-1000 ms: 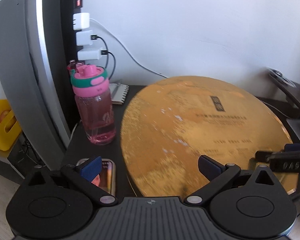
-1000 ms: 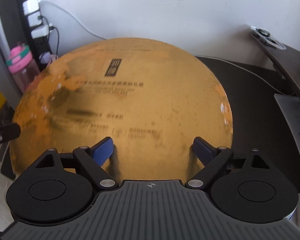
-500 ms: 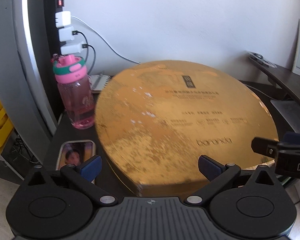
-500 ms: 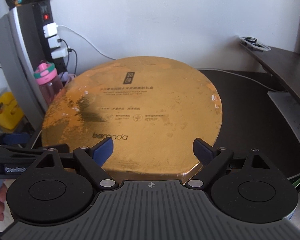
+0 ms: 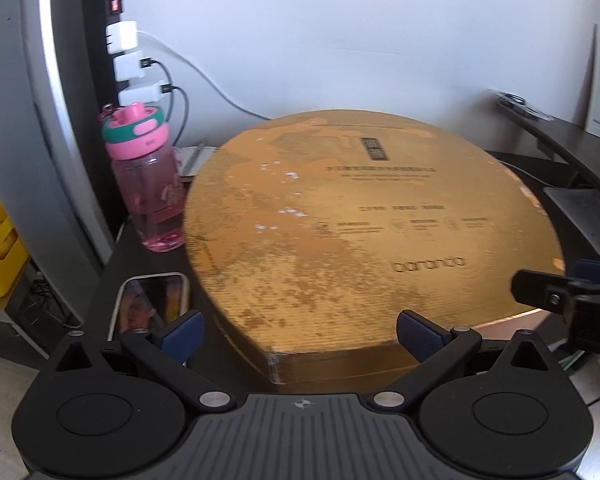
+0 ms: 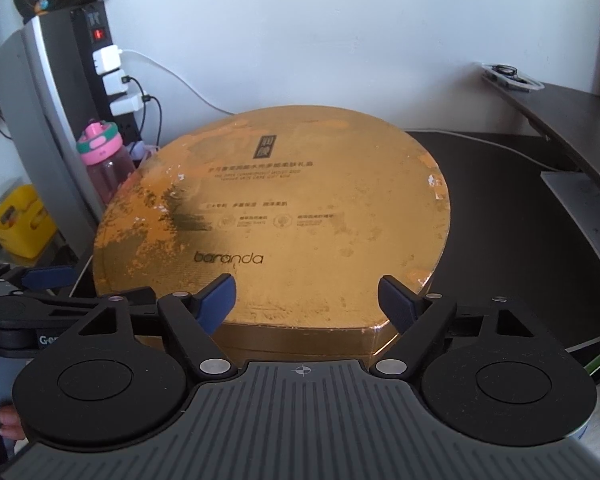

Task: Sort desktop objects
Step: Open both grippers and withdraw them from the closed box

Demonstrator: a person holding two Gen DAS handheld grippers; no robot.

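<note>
A big round gold box (image 5: 364, 232) (image 6: 284, 216) with "baranda" printed on its lid lies flat on the dark desk (image 6: 512, 232). My left gripper (image 5: 300, 332) is open at the box's near edge, nothing between its fingers. My right gripper (image 6: 306, 296) is open too, its blue pads hovering over the lid's near rim. A pink water bottle (image 5: 148, 176) (image 6: 104, 160) stands upright left of the box. A phone (image 5: 152, 304) lies flat in front of the bottle. The right gripper's fingers (image 5: 560, 296) show at the box's right in the left wrist view.
A grey monitor back (image 5: 40, 132) and a black power strip (image 5: 120, 56) with white chargers stand at the left. A yellow crate (image 6: 20, 220) sits lower left. A raised dark shelf (image 6: 560, 108) runs along the right, grey sheet (image 6: 588, 200) under it. A hand (image 6: 4, 424) holds the left gripper.
Both grippers have pulled back toward me and up, so the whole box lid and its near side wall now show. The box lies flat on the desk.
</note>
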